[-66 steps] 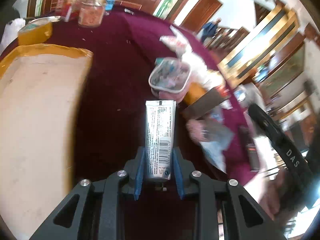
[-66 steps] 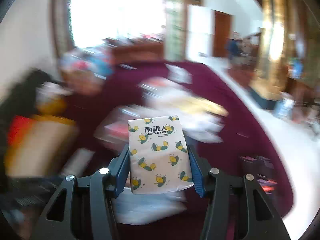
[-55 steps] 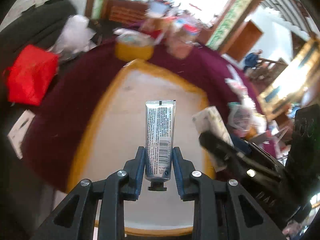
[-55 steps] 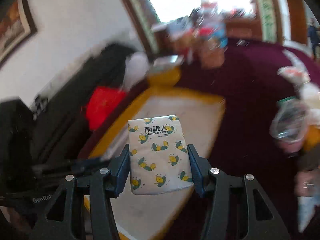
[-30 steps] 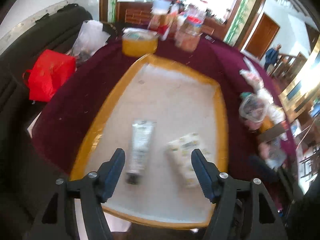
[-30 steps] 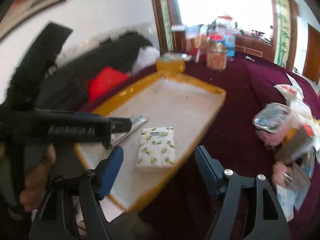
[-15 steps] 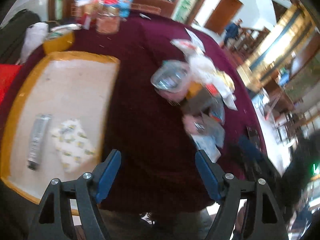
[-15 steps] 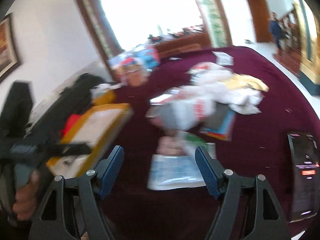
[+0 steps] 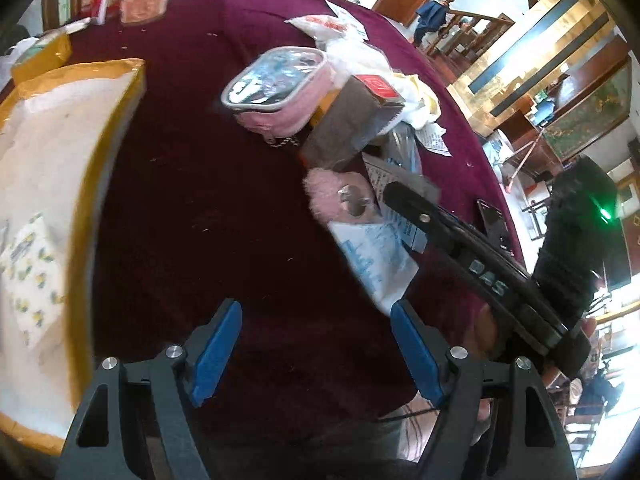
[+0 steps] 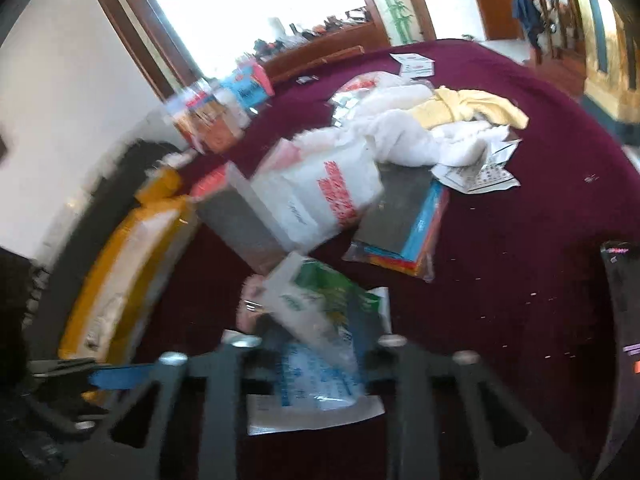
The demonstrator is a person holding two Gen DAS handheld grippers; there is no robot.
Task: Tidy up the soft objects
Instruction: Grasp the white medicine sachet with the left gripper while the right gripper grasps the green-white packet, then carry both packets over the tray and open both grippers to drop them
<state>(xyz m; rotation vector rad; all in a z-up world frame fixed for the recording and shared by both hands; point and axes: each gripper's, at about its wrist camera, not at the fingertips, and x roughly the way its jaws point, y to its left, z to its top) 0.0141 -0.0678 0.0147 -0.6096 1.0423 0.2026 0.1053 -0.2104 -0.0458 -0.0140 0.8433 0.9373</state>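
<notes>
1. Checking the tray (image 9: pixel 86 216) first: the tissue pack (image 9: pixel 28 264) now lies inside it near the right rim. It was clamped in the right tongs two seconds ago, so that item is done.
2. Left gripper (image 9: pixel 316 312) has let go of its tube and swung right of the tray. Its jaws are wide apart with only bare tablecloth (image 9: pixel 200 184) between them.
3. Pink fluffy item (image 9: pixel 332 196) and pink pouch (image 9: pixel 280 88) sit in the pile further right of the tray, untouched. My guess is they go next.
4. Right gripper (image 10: pixel 316 344) is over that pile, jaws closing with a green-print packet (image 10: pixel 316 296) between them. The frame is blurred, so I can't tell if the pads bite yet.
</notes>
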